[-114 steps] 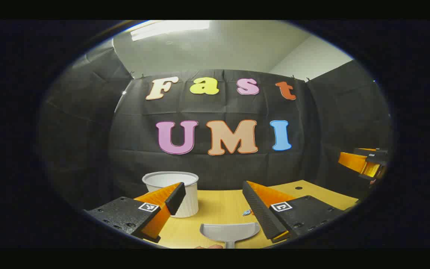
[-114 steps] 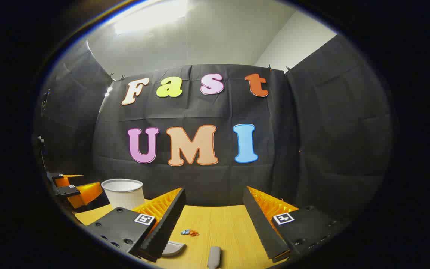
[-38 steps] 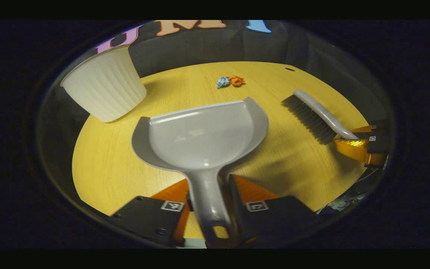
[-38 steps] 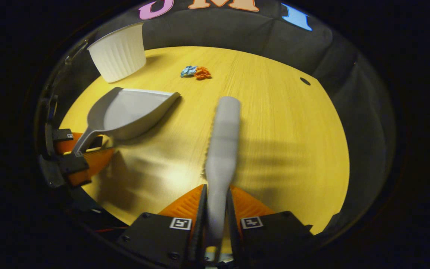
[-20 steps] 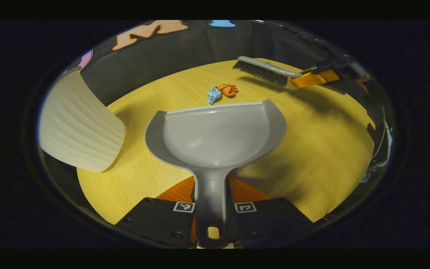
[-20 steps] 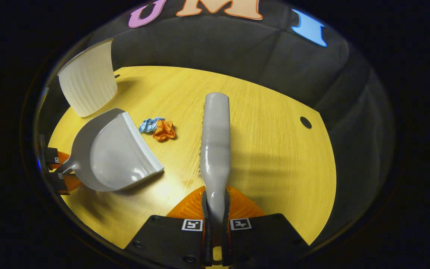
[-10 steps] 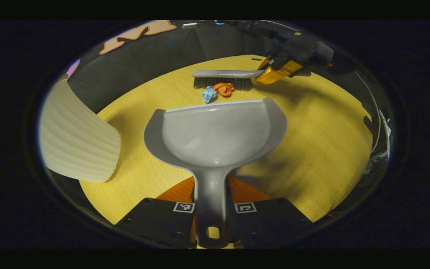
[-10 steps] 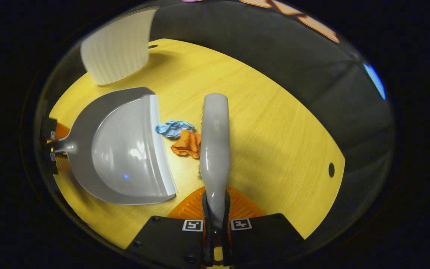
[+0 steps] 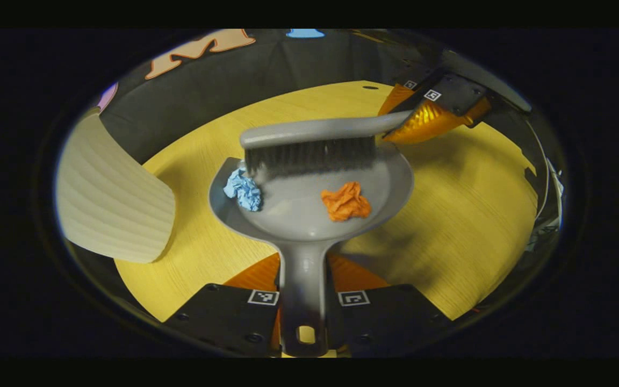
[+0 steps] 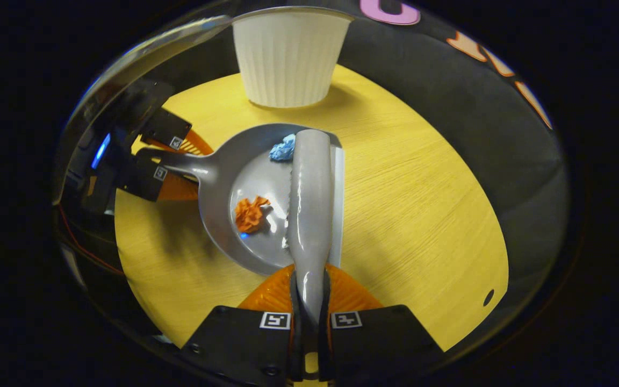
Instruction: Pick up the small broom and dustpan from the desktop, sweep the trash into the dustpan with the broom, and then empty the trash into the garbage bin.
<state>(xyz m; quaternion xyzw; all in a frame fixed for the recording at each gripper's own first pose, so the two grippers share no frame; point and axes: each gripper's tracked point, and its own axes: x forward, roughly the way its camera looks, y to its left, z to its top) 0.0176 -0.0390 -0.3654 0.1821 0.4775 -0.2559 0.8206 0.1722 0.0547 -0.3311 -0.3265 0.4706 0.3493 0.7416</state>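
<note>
A grey dustpan (image 9: 309,215) (image 10: 234,226) lies on the yellow desktop, and my left gripper (image 9: 301,285) is shut on its handle. My right gripper (image 10: 308,301) is shut on the handle of a grey broom (image 10: 309,188) (image 9: 315,131). The broom's dark bristles (image 9: 309,156) stand across the mouth of the pan. Inside the pan lie an orange paper wad (image 9: 346,201) (image 10: 249,213) near the middle and a blue paper wad (image 9: 243,189) (image 10: 282,149) against one side wall. In the left gripper view the right gripper (image 9: 395,122) comes in from the upper right.
A white ribbed garbage bin (image 9: 110,199) (image 10: 286,59) stands on the desktop (image 10: 422,215) beyond the dustpan's side. A small round hole (image 10: 484,297) is in the tabletop near its edge. Black cloth walls close off the desk's far sides.
The broom has swept toward the dustpan and pushed both paper wads from the desktop into the pan. The bristles now stand at the pan's mouth. The dustpan has hardly moved.
</note>
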